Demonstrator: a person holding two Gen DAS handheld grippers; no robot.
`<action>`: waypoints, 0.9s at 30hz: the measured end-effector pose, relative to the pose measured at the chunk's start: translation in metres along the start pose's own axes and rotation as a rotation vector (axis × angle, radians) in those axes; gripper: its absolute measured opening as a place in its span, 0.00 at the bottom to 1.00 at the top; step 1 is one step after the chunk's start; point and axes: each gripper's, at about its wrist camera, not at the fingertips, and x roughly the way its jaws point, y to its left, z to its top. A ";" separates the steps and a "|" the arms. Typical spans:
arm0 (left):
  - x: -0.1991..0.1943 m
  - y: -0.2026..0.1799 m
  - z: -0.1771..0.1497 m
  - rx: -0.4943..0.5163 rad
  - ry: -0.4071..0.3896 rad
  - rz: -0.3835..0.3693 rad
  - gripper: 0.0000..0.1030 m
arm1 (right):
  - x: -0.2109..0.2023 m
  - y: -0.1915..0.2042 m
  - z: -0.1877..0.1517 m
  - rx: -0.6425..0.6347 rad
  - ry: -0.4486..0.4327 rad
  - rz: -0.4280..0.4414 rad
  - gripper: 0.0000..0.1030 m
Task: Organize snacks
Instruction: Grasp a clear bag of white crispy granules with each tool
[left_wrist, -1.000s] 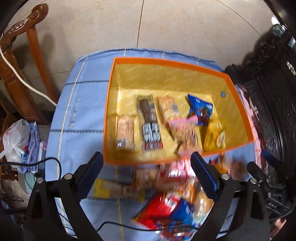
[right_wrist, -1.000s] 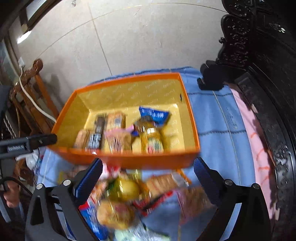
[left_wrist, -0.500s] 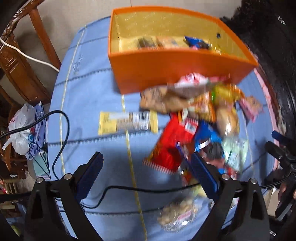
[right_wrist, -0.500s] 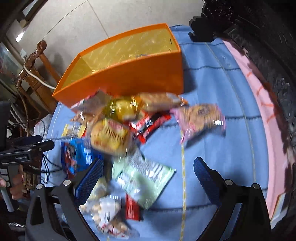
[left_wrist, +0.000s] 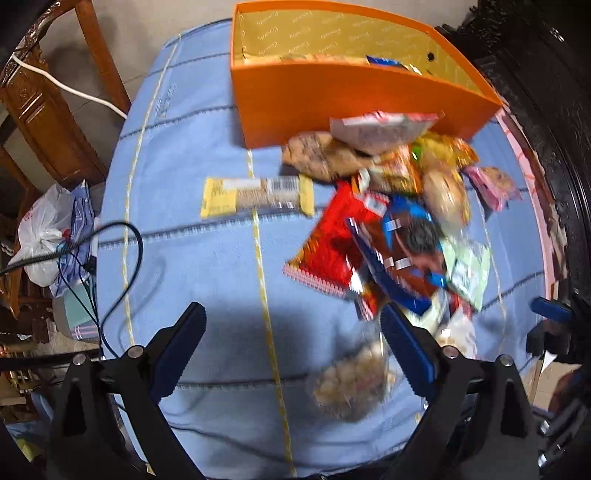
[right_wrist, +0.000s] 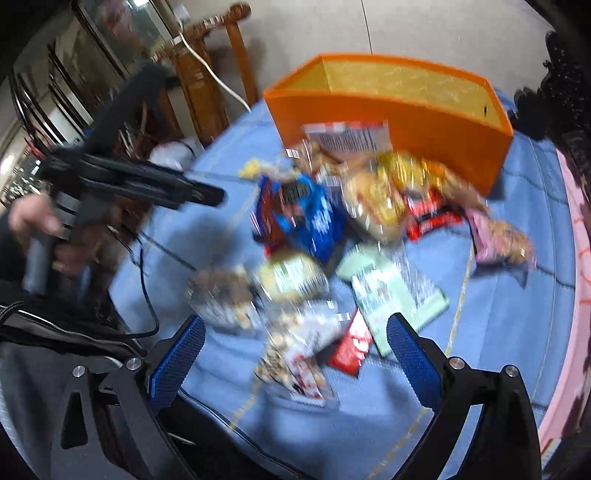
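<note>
The tabletop (left_wrist: 192, 266), under a blue cloth, fills both views. At its far edge stands the orange box (left_wrist: 332, 96), open on top, with a few packets showing over its near wall. Against that wall and spreading toward the near right lies the snack pile (left_wrist: 391, 221) — a loose, overlapping heap. Off to its left, alone on the cloth, lies a yellow bar (left_wrist: 256, 195). In the heap a red bag (left_wrist: 328, 243) sits under a blue packet (left_wrist: 406, 251), with a pale green packet (left_wrist: 467, 269) to their right and a clear bag of nuts (left_wrist: 351, 384) nearest.

The left tool (left_wrist: 293, 350) hovers over bare cloth at the near edge, its fingers spread and holding nothing. The right tool (right_wrist: 295, 354) is likewise spread and empty, above the near end of the heap. A black cable (left_wrist: 122, 258) trails over the tabletop's left edge.

The risks lie in the pile itself: the packets overlap, so a pinch on one may drag or lift its neighbour, and glossy film could slip from the pads. A closing tool could crush the nuts. The right view is badly blurred, so exact edges there are uncertain, and a sweeping left tool might snag the cable.
</note>
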 end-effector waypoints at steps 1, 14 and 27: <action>0.001 -0.002 -0.006 0.008 0.005 -0.006 0.91 | 0.004 -0.002 -0.003 0.011 0.009 0.003 0.96; 0.012 0.016 -0.060 0.033 0.077 -0.066 0.90 | 0.090 0.019 -0.025 0.098 0.197 -0.078 0.51; 0.018 -0.025 -0.080 0.339 0.013 -0.057 0.91 | 0.020 0.013 -0.054 0.305 0.046 -0.116 0.44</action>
